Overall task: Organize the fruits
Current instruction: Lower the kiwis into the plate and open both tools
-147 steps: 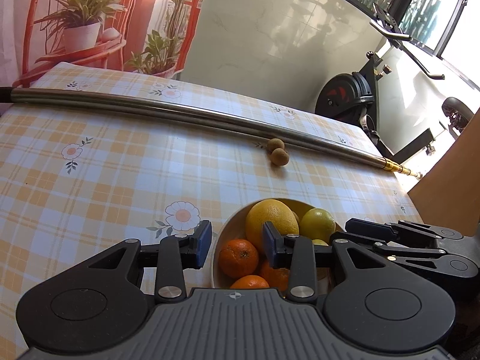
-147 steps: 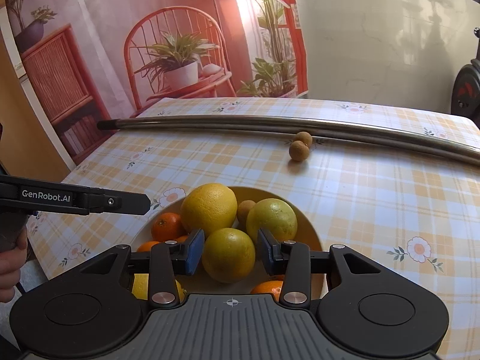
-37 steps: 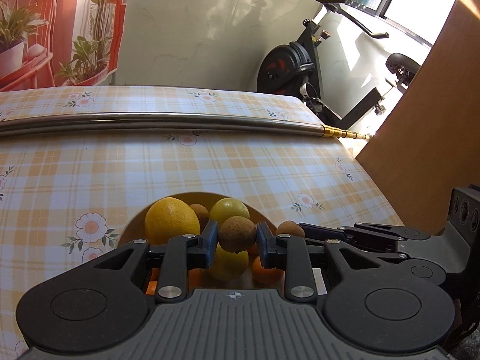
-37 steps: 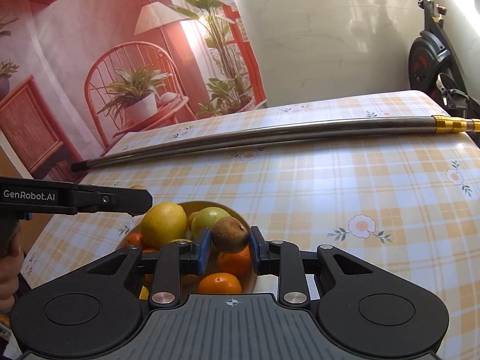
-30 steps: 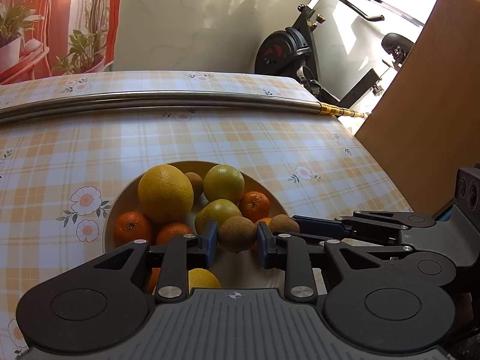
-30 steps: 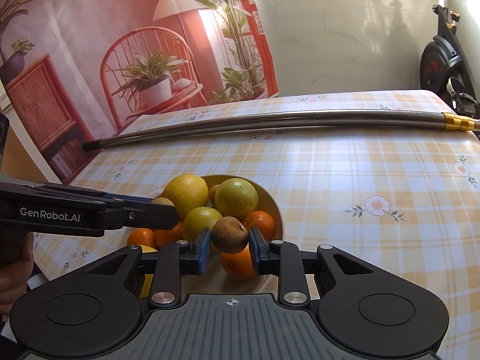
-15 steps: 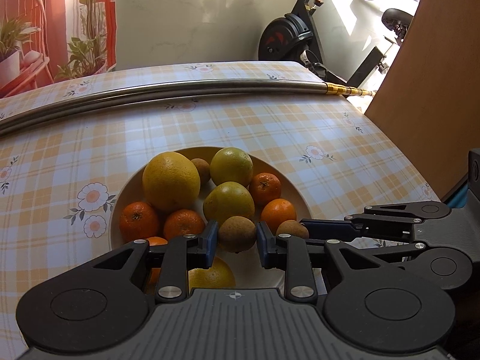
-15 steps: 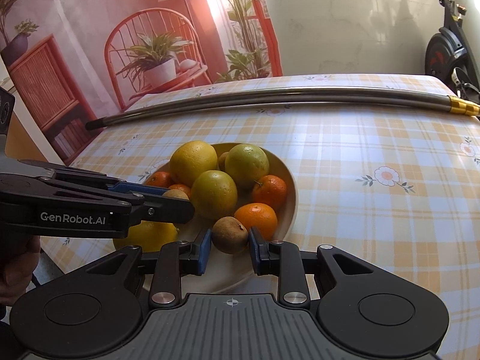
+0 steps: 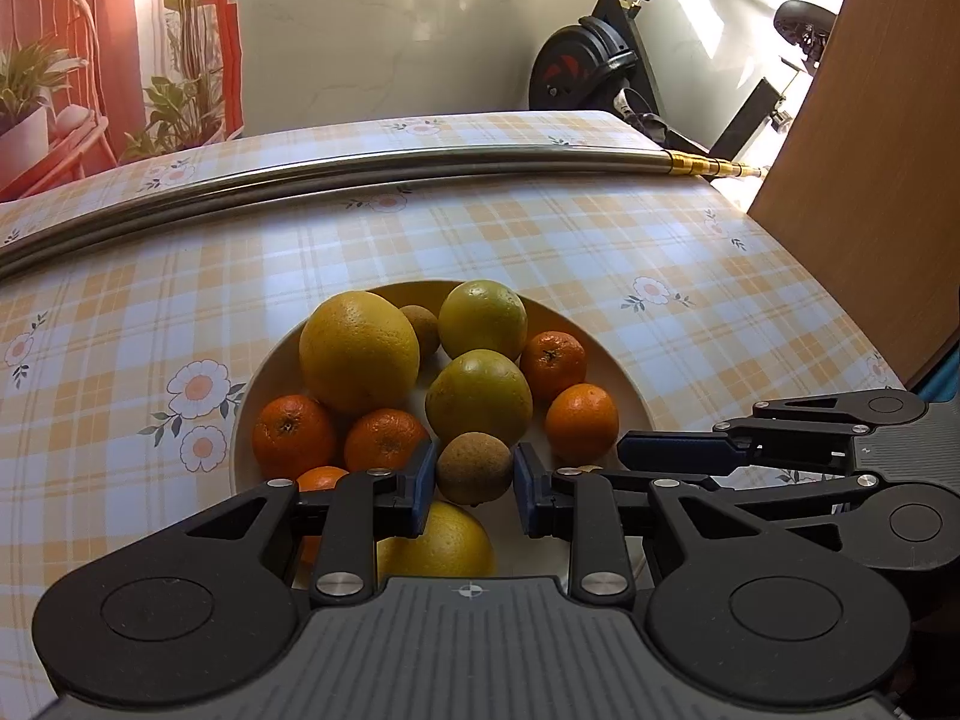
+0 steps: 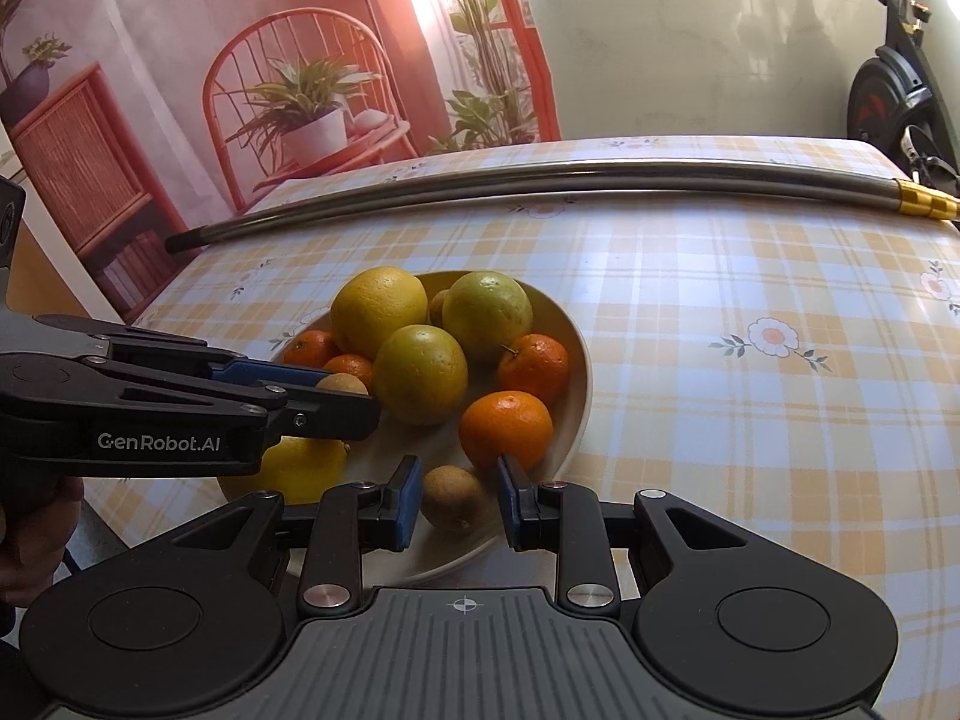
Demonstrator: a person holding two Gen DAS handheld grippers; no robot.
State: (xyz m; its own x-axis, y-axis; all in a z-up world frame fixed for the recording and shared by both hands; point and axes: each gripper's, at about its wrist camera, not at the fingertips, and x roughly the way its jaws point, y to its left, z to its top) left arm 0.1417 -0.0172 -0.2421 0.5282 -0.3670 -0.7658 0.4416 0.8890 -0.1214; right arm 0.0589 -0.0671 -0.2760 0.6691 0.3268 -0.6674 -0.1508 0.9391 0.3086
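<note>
Both brown fruits, which sat out on the desk [image 9: 600, 252] beside the metal pole [image 9: 360, 165] a few seconds ago, are now down over the bowl [image 9: 636, 384], each carried in one of my grippers. From my left wrist view, the left gripper [image 9: 471, 483] has its jaws pinching one small brown fruit [image 9: 474, 468] between the blue pads, just above the near part of the bowl, in front of a green-yellow citrus [image 9: 478, 397] and beside a mandarin [image 9: 581, 422]. From my right wrist view, the right gripper [image 10: 457, 498] has its jaws closed on the other small brown fruit [image 10: 453, 498], low over the bowl's near rim [image 10: 579, 408], just below an orange mandarin [image 10: 506, 429]. A large yellow citrus [image 9: 358, 351] sits at the back left of the pile. Both grippers point steeply down, side by side, the left one crossing the left edge of the right view. A hand [image 10: 24, 534] shows at that edge.
</note>
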